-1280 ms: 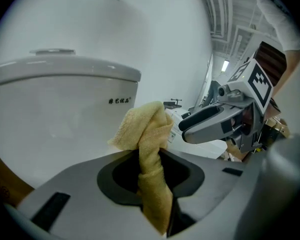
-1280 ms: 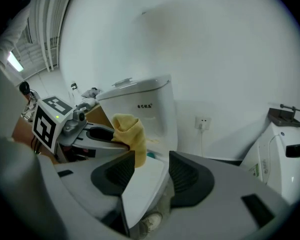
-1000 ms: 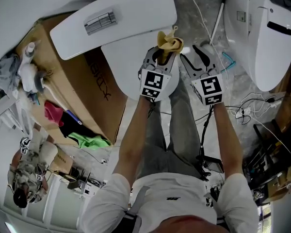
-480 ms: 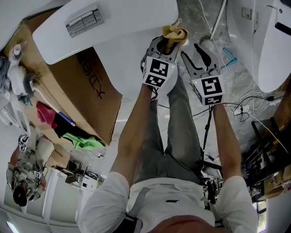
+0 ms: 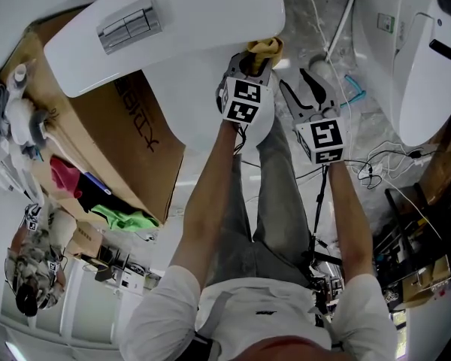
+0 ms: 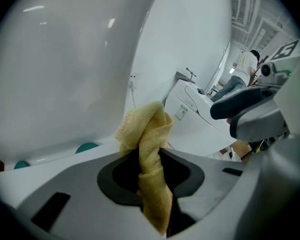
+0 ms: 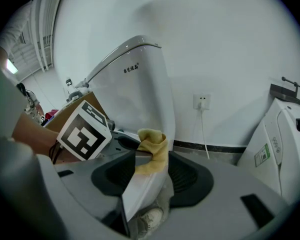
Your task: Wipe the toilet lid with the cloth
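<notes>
Well, L gripper (image 5: 250,62) clamps bunched yellow cloth (image 6: 149,134); R gripper (image 5: 304,85) jaws apart.

**Left hand-held gripper** (image 5: 254,60): jaws closed on yellow cloth (image 6: 149,149); cloth pinched between them, bunched end standing out past tips.

**Right hand-held gripper** (image 5: 301,83): jaws apart, gripping nothing.

**Pose:** both held side by side, near each other, not touching, tips pointing away from body; left reaches slightly further forward.

**Arms:** bare, stretched forward and down, roughly parallel: left forearm (image 5: 210,194), right forearm (image 5: 347,209).

**Markers:** left marker cube (image 5: 243,101) and right marker cube (image 5: 325,139) face head camera.
</notes>
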The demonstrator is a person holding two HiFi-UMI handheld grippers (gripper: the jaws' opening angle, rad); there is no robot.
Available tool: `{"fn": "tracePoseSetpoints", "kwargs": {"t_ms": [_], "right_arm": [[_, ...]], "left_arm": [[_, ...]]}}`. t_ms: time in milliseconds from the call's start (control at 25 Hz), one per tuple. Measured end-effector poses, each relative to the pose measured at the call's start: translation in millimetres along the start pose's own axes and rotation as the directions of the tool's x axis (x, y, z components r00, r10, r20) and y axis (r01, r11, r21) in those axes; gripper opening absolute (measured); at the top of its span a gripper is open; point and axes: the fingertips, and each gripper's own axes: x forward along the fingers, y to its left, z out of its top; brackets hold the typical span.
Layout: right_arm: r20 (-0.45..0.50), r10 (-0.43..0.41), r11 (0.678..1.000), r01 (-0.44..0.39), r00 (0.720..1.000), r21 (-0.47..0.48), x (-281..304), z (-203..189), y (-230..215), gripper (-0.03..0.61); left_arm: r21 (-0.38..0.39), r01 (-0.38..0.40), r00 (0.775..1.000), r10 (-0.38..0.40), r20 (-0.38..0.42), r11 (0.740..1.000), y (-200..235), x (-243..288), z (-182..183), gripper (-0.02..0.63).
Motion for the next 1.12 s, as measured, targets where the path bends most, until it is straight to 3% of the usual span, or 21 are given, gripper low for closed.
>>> {"fn": "tracePoseSetpoints", "kwargs": {"t_ms": [1120], "right_arm": [[-0.040,0.052,0.995,-0.055,0.998,-0.088,35.4,16.1,68.1,0.222]], "left_arm": [[-0.078,-0.076,0.997,0.077,0.000,0.994,62.9,-49.1,-28.9,0.115]]}}
